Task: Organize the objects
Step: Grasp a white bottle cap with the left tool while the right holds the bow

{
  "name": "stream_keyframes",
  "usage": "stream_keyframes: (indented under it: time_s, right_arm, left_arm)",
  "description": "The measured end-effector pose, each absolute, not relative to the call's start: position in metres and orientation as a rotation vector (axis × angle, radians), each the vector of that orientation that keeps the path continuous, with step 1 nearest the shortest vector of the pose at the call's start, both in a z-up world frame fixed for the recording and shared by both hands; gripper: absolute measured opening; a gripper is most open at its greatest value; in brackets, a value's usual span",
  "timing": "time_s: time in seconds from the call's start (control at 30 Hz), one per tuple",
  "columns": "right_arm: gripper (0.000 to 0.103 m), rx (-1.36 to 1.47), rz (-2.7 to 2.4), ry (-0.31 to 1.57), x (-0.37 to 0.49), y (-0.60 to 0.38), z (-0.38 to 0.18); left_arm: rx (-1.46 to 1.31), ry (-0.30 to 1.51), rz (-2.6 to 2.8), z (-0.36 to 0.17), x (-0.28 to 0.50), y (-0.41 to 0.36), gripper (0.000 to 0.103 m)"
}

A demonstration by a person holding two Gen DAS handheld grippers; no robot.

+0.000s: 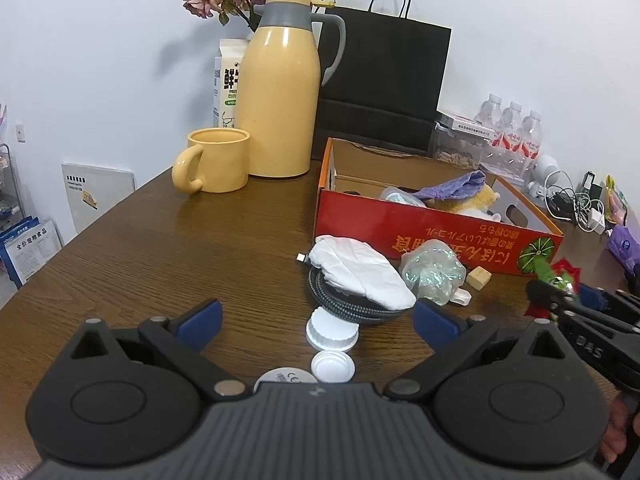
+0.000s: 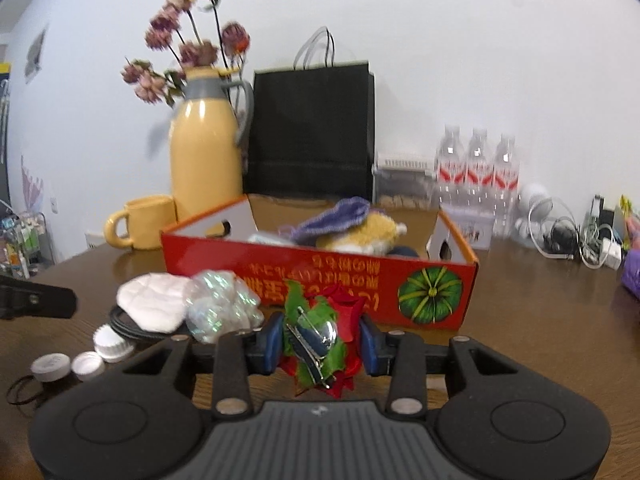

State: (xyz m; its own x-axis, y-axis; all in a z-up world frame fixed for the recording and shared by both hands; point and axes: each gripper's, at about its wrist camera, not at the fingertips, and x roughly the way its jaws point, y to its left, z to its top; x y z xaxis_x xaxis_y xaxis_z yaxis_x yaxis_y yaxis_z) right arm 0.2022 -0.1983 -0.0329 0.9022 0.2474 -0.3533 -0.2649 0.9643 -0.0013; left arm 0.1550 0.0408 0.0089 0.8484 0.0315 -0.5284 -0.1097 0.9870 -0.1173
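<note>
My right gripper (image 2: pixel 320 344) is shut on a red-and-green fabric flower clip (image 2: pixel 320 340), held in front of the red cardboard box (image 2: pixel 320 280). The box holds a purple cloth (image 2: pixel 332 218) and a yellow plush toy (image 2: pixel 368 236). My left gripper (image 1: pixel 318 320) is open and empty above two white caps (image 1: pixel 331 334). Ahead of it lie a coiled dark cable (image 1: pixel 352 308), a white pad (image 1: pixel 360 270), a shiny crumpled wrapper (image 1: pixel 434 270) and a small wooden cube (image 1: pixel 479 277). The right gripper with the flower shows at the far right of the left wrist view (image 1: pixel 560 284).
A yellow mug (image 1: pixel 216 166), a yellow thermos jug (image 1: pixel 280 92), a milk carton (image 1: pixel 228 80) and a black paper bag (image 1: pixel 380 80) stand at the back of the brown table (image 1: pixel 160 240). Water bottles (image 1: pixel 512 136) and cables (image 1: pixel 576 204) are at the back right.
</note>
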Motion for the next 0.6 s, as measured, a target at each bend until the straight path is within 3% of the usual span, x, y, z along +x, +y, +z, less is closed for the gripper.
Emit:
stream_keyframes:
  time_s: [0.6]
  right_arm:
    - [0.037,-0.055,0.299,0.267,0.174,-0.202,-0.022]
  left_arm:
    - [-0.062,0.658,0.044,-0.009,0.15,0.041,0.103]
